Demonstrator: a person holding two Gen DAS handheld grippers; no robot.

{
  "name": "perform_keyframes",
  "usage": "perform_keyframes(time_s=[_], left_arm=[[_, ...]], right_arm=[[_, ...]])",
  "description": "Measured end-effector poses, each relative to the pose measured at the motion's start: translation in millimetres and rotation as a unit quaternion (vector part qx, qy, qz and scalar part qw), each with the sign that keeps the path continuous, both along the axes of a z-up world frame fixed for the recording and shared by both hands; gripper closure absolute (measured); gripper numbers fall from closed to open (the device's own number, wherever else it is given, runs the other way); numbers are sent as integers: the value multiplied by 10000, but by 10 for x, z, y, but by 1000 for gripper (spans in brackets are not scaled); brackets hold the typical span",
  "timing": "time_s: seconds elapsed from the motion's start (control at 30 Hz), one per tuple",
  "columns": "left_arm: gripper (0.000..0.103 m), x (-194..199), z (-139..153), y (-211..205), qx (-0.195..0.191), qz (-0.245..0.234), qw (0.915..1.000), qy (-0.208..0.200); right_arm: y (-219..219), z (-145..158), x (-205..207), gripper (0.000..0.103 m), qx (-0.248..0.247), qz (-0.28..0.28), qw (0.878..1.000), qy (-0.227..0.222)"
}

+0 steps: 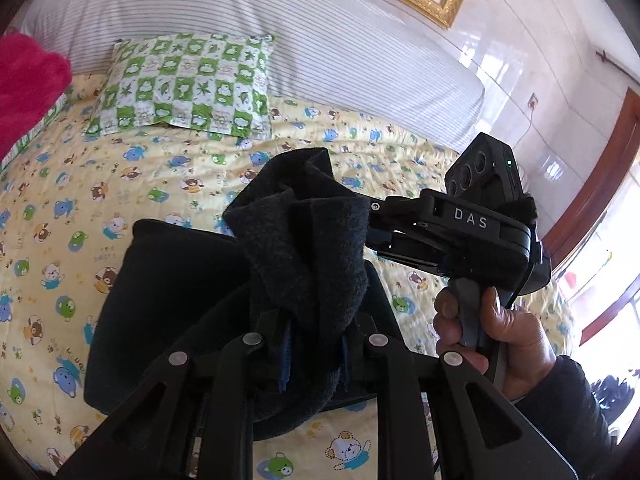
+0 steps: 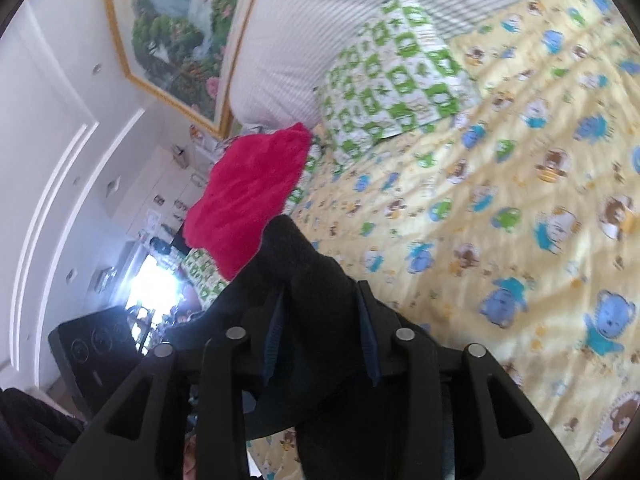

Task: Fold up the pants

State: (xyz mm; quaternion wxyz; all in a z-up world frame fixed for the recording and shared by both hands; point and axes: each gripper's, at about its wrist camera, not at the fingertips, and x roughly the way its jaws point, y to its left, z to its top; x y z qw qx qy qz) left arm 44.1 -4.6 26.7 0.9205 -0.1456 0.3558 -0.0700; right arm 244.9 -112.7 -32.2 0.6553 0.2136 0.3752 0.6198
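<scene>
The dark fleece pants (image 1: 304,248) are bunched and lifted above the bed, with a flat part (image 1: 160,304) hanging down toward the yellow bear-print quilt (image 1: 80,200). My left gripper (image 1: 314,344) is shut on a thick fold of the pants. My right gripper (image 1: 374,220) comes in from the right in the left wrist view and its tips are buried in the same bunch. In the right wrist view my right gripper (image 2: 320,320) is shut on the pants (image 2: 308,280), which hide the fingertips.
A green checked pillow (image 1: 184,88) and a big striped bolster (image 1: 280,32) lie at the head of the bed. A pink fleece item (image 2: 248,196) sits at the bed's edge. A gold-framed painting (image 2: 172,32) hangs on the wall.
</scene>
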Motion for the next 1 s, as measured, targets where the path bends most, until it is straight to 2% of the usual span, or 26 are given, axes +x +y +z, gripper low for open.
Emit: perform_keyframes(time_s=[0.07,0.23,0.3,0.37,0.57,0.67,0.7,0.83,1.0], left_arm=[[83,-11,0,-72,121,-27,9999,-53],[67,-53,26,-232,250,-177,9994,-128],[66,-77,39,-285,258,-184,9993,-178],[61,-93,31,-346,302,-223,9991,-188],[48,-160,22,-477,252,-410,9984,-294],[44,-192,19,-511,163,-534,9980,-300],[44,-204,22,-515,140,-572,9978,-307],[42,-305,54,-543,11,-763,9964,-365],[42,-411,113,-441,-90,-716,9964,-439]], right_arm=[[-65,-34,14,63,19,-101,9999,63],[-234,-56,1,63,72,-339,9994,97],[-305,-43,-17,63,90,-447,9989,98],[-379,-25,-47,63,82,-589,9982,68],[-614,37,-155,61,-236,-1167,9929,-78],[-752,58,-214,60,-189,-1397,9900,-85],[-791,61,-227,59,-188,-1453,9892,-69],[-936,80,-333,40,-260,-1710,9849,-89],[-1025,101,-481,35,-372,-1952,9800,-81]])
